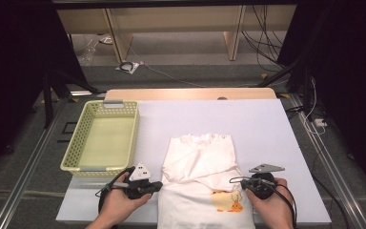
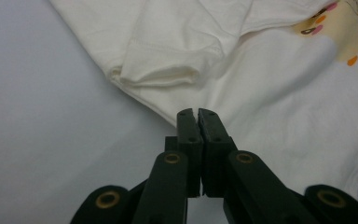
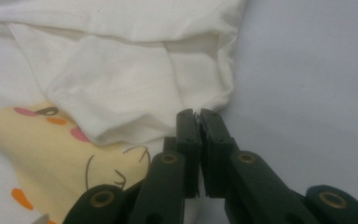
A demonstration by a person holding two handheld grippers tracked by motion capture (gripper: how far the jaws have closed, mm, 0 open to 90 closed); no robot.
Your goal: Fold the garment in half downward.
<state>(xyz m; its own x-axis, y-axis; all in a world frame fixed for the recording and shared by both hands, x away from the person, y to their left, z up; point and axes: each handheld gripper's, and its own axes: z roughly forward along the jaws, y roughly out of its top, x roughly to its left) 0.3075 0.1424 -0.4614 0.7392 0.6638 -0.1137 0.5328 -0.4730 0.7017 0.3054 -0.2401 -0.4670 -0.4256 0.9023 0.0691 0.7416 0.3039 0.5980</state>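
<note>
Shirt (image 1: pixel 202 183): cream, cartoon print, half folded, flat on table (image 1: pixel 267 129) between my grippers. Left gripper (image 1: pixel 156 186): jaws together at left hem, nothing visibly pinched. Right gripper (image 1: pixel 236 182): same, at right hem. Risk, likely: closed jaws skid over cloth, dragging folds loose. Basket (image 1: pixel 102 136): far left.

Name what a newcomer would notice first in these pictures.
A white T-shirt with a yellow cartoon print lies half folded at the table's near edge. A shut claw sits at each side of it, left and right. A pale green basket stands to its left.
</note>
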